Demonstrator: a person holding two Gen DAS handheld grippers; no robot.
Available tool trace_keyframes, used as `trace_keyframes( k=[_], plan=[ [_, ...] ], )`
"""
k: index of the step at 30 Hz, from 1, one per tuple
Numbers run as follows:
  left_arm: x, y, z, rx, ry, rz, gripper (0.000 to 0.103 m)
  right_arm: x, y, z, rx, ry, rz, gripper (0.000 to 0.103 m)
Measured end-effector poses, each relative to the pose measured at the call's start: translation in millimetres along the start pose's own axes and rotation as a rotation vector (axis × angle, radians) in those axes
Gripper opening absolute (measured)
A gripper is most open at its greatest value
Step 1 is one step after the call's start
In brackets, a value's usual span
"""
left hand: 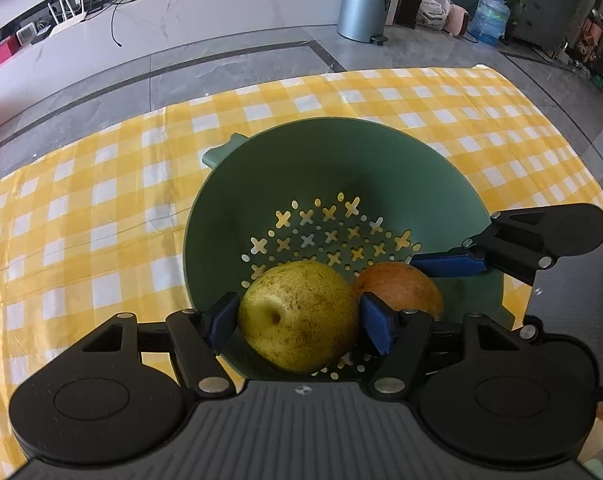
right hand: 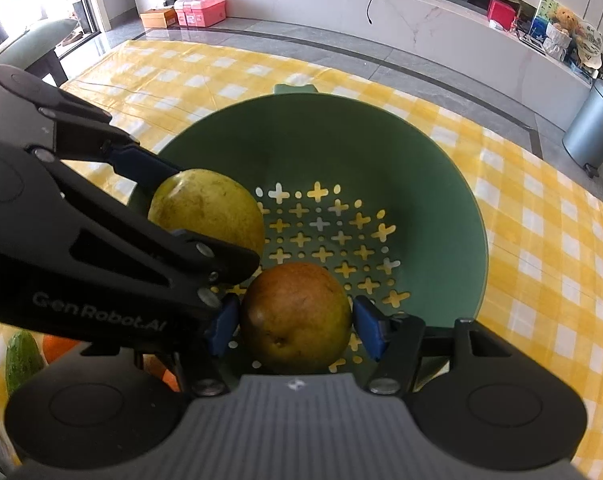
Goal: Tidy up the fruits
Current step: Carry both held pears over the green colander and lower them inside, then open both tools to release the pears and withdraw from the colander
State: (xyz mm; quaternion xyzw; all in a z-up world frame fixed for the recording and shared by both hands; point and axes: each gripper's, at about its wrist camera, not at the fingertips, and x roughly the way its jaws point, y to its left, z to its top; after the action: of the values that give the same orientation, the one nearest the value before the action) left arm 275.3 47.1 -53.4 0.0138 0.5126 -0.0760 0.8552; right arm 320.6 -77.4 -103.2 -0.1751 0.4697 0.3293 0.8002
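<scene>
Inside the green colander (left hand: 401, 168), near its rim, the left gripper (left hand: 299, 318) pinches a yellow pear (left hand: 297, 316) between its blue pads. Just beside that pear, the right gripper (right hand: 295, 320) has its jaws spread around a reddish-brown pear (right hand: 295, 316), small gaps showing on both sides. The left gripper's black arm reads "Gen Robot.AI" (right hand: 99, 316). The colander sits on a yellow checked cloth (left hand: 101, 200).

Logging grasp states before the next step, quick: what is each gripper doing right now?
Left gripper: closed on the yellow pear, inside the green colander.
Right gripper: pads flank the reddish-brown pear; contact cannot be told.
</scene>
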Motion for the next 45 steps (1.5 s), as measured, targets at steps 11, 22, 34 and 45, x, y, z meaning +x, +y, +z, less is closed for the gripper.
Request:
trace_keyframes(
  k=[11,22,34,45],
  plan=[
    [10,-1,-2,-0.005,0.001,0.014,0.074,-7,4,-5,-0.030,0.004,-0.012,0.060],
    [-2,-4,-5,0.001,-0.095,0.027,0.079,-14,0,-4,0.023,-0.026,0.007,0.065],
    [-73,-11,-25,-0.035,-0.290,0.063,0.079,-60,5,-18,0.127,-0.207,-0.050,0.076],
    [-115,-20,-63,-0.043,-0.343,0.014,0.078,-102,22,-52,0.218,-0.298,-0.109,0.082]
  ],
)
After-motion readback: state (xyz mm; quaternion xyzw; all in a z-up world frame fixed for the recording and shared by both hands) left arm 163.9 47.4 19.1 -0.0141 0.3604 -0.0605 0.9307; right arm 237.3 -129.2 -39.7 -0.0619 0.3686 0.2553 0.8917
